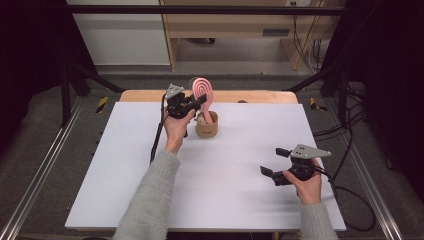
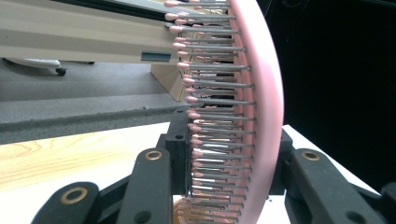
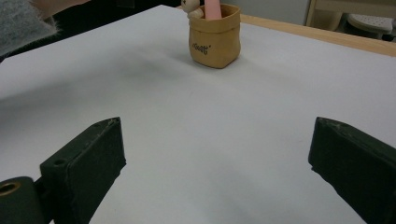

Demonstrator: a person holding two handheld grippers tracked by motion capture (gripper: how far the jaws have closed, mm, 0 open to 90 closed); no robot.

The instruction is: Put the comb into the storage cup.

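High view. The left gripper (image 1: pixel 200 102) stood at the far edge of the white table (image 1: pixel 150 165), its jaws clamped across the head of a pink hairbrush (image 1: pixel 202 89). The brush stood nearly upright, handle down inside a small tan pot (image 1: pixel 207 127); held by the head, it could be steered into or out of the narrow mouth without the pot being touched. A small pale figure sat in the pot beside the handle. The right gripper (image 1: pixel 274 161) rested near the front right corner, well apart from the pot, jaws spread wide and holding nothing, seemingly kept clear of the work.

Left gripper view. The two black jaws pinched the brush head edge-on, one against the pink back (image 2: pixel 266 107), the other on the bristle side (image 2: pixel 210 84). The metal pins with pink tips pointed left. That cross-grip probably kept the curved head from twisting.

Right gripper view. The jaws stood far apart over bare table. The pot (image 3: pixel 215 36) stood beyond them, the pink handle (image 3: pixel 212 8) rising from it.
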